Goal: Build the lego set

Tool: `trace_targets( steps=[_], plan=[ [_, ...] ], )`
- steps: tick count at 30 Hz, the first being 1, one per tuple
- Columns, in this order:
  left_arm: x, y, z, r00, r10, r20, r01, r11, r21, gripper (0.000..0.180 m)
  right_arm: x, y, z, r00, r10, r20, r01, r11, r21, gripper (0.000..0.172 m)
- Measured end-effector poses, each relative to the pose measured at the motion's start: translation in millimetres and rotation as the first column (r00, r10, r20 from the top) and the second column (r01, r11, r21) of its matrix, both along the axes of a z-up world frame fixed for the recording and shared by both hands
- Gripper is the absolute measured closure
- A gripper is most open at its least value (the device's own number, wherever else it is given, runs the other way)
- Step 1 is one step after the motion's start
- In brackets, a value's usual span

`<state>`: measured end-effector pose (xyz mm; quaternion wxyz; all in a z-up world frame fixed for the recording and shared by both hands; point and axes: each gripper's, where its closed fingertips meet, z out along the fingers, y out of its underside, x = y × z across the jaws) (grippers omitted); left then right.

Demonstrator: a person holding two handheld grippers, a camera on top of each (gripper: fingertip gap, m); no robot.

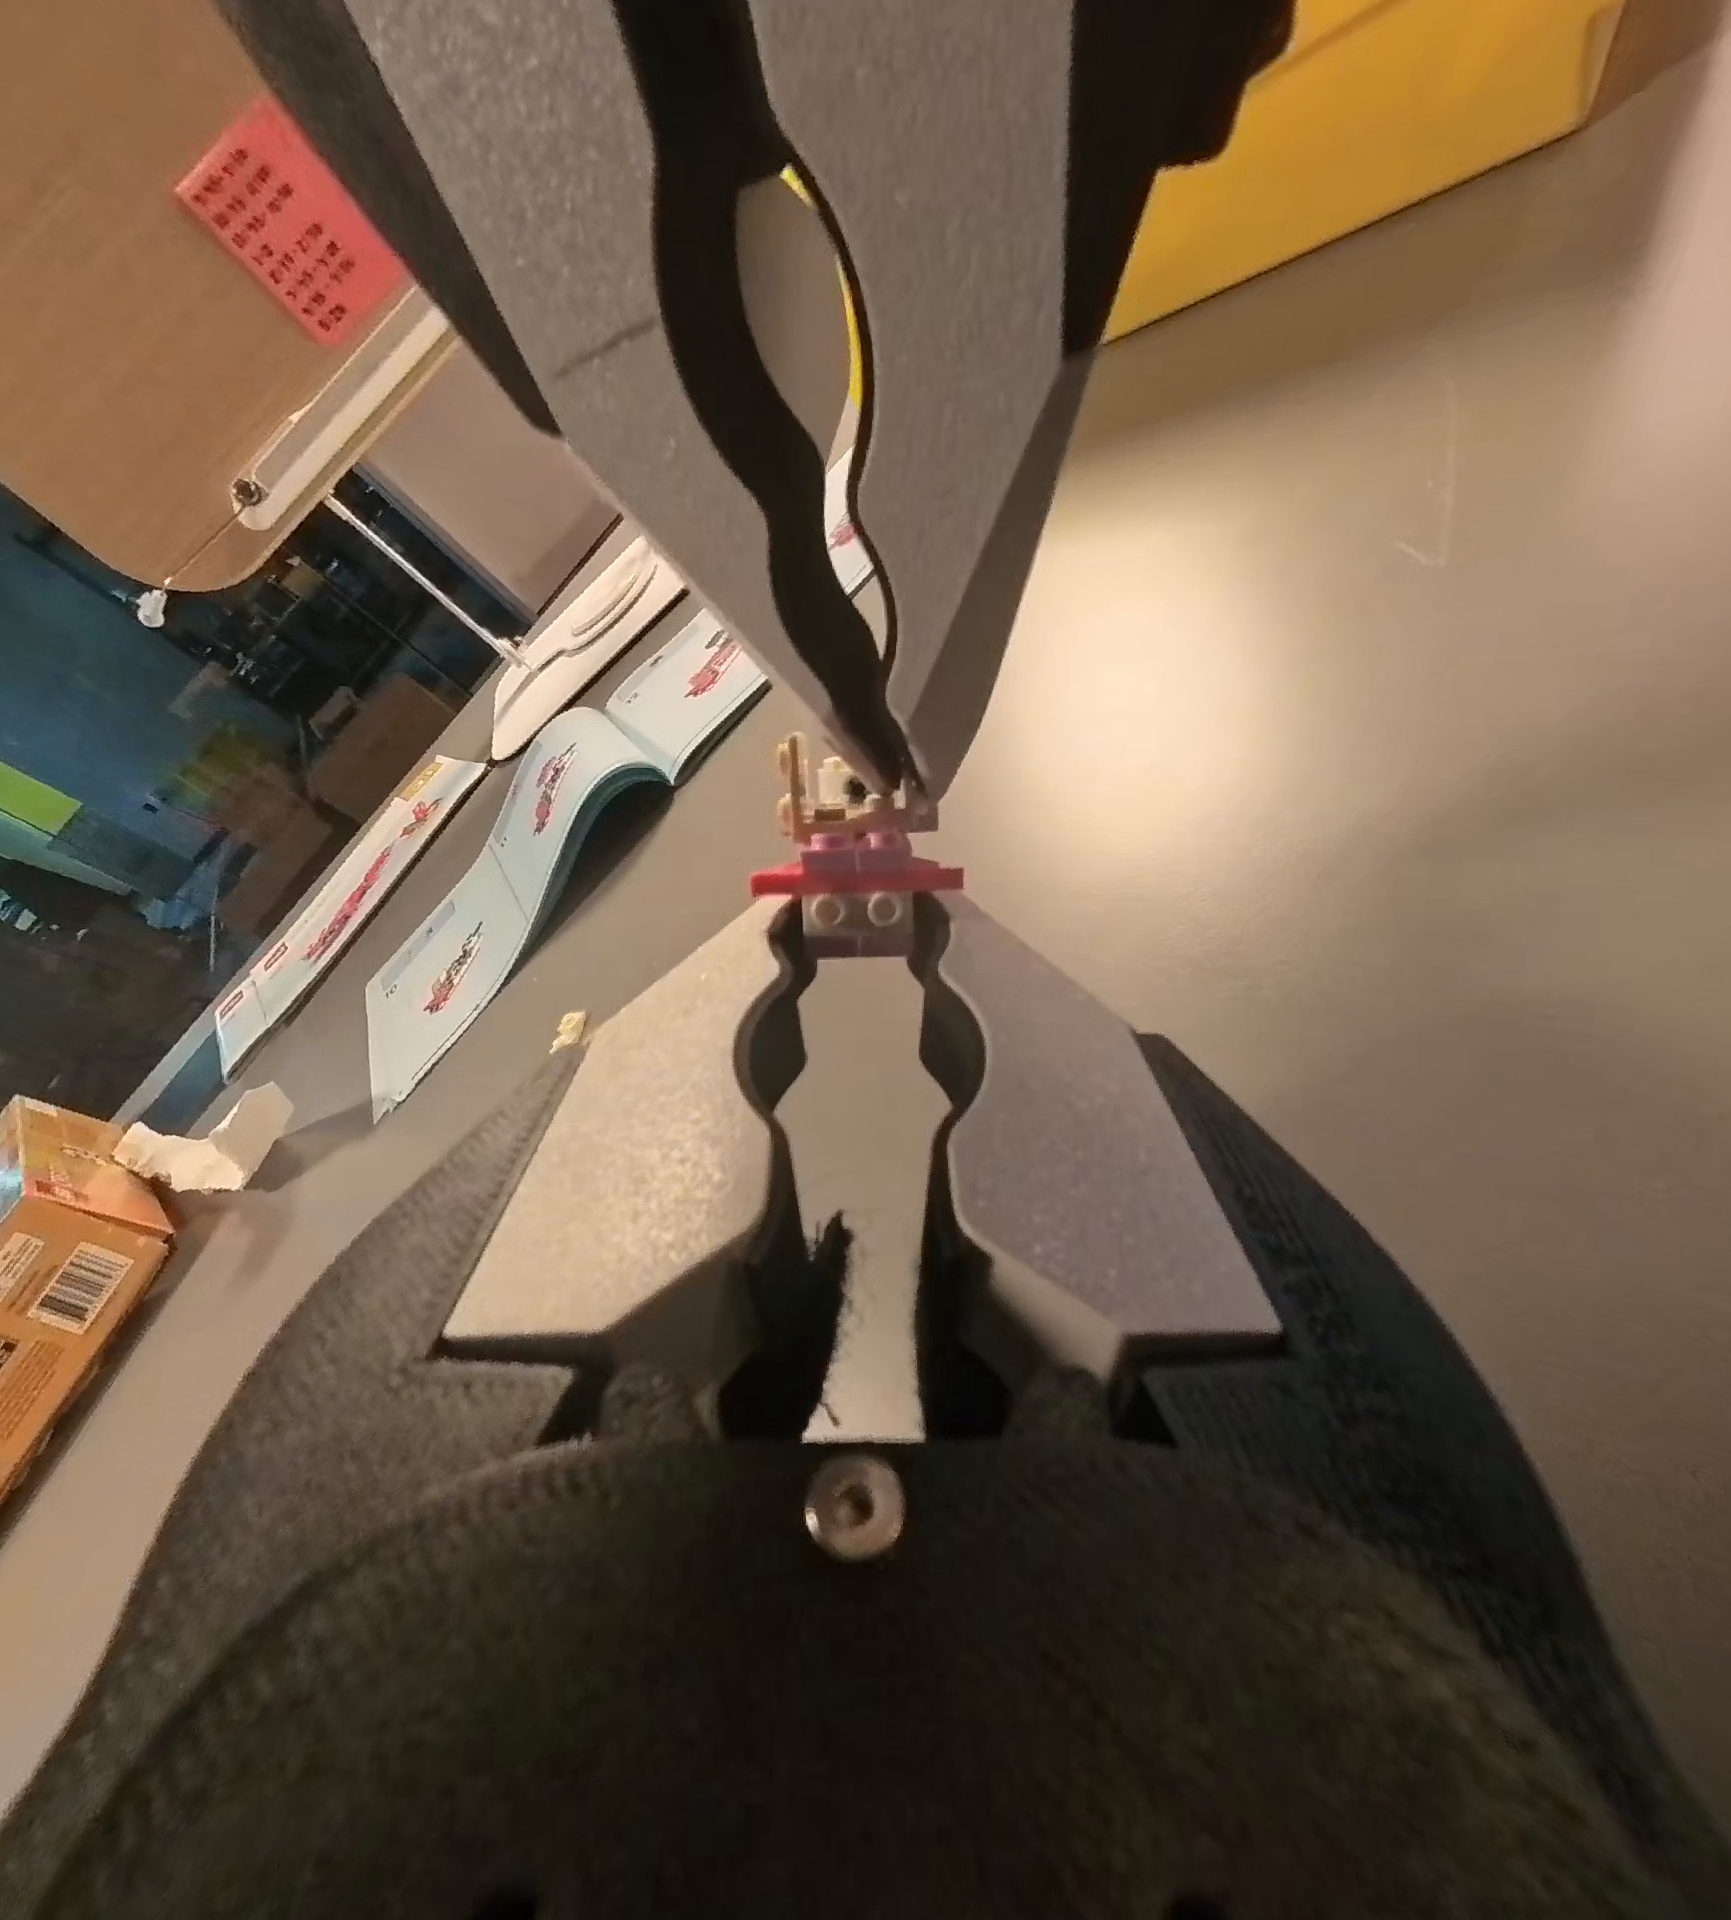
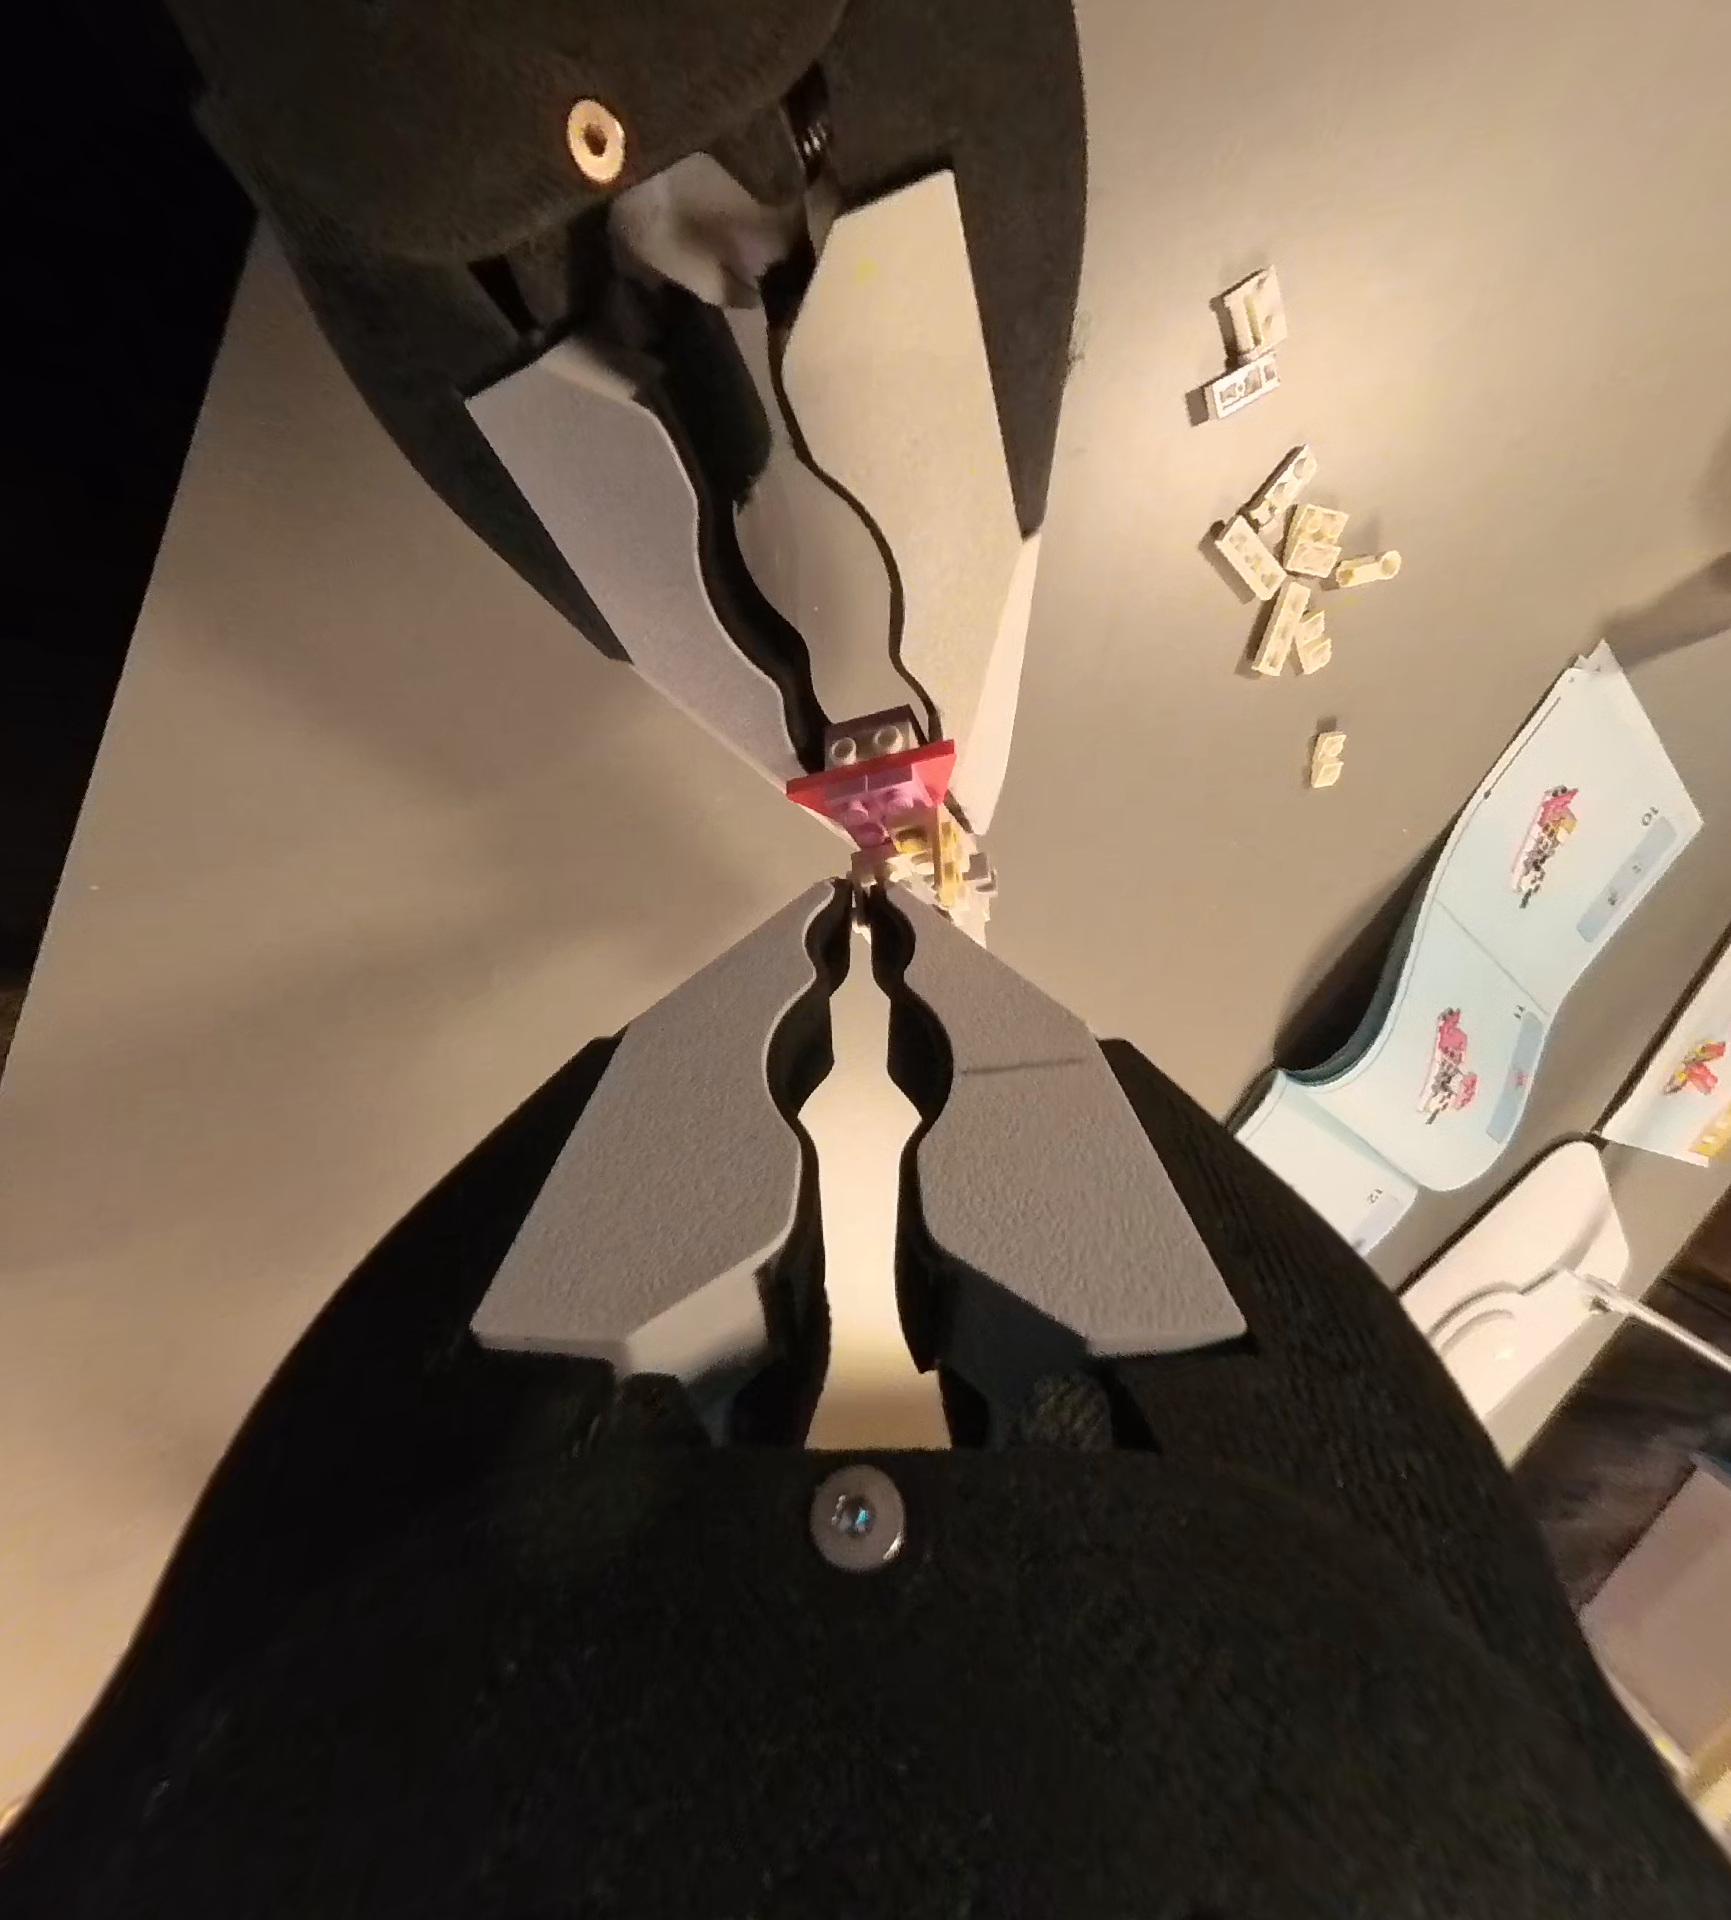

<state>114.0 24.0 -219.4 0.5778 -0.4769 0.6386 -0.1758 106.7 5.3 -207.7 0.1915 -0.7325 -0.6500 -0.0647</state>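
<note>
The left gripper (image 1: 856,935) holds a small toy brick model (image 1: 856,868) by its grey and purple bottom block, with one fingertip pressed on each side, so its jaws stand a little way apart, just as wide as that block. The model is up in the air over the grey table (image 1: 1360,727), between the two grippers, which point at each other tip to tip. The right gripper (image 2: 866,896) has its jaws pinched almost together on a tiny pale bit at the far end of the same model (image 2: 876,800). Holding it from both ends like this probably keeps the model steady, so one end cannot wobble while the other end is worked on. The red flat plate (image 1: 856,880) sticks out wider than the fingers, just past the left gripper's tips, and pink bricks (image 1: 853,844) sit on it, then tan and white bits. Those tan and white bits are blurry and very small, so I cannot tell what shapes they are, or just which piece the right fingertips squeeze. The right gripper's tips cover part of them. Loose cream bricks (image 2: 1287,582) lie well apart on the table to the right in the right wrist view, near an open pale blue booklet (image 2: 1526,935). In the left wrist view a brown cardboard box (image 1: 19,1320) lies near on the left, cut off by the edge, and a yellow thing (image 1: 1360,156) far away is half hidden behind the other gripper.
</note>
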Motion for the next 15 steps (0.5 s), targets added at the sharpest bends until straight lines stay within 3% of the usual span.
trace_targets(
  steps=[8,15],
  plan=[
    [0.3,-2.8,0.0,1.0,-0.016,0.001,0.016,1.0,0.011,0.165,-1.9,-3.5,1.9,0.995,-0.034,-0.091,0.036,0.999,0.024,0.164],
    [-5.5,6.3,15.2,0.994,0.014,0.111,-0.005,0.996,-0.088,0.165,-1.7,-2.1,24.8,0.966,-0.079,-0.246,0.112,0.986,0.123,0.134]
  ],
)
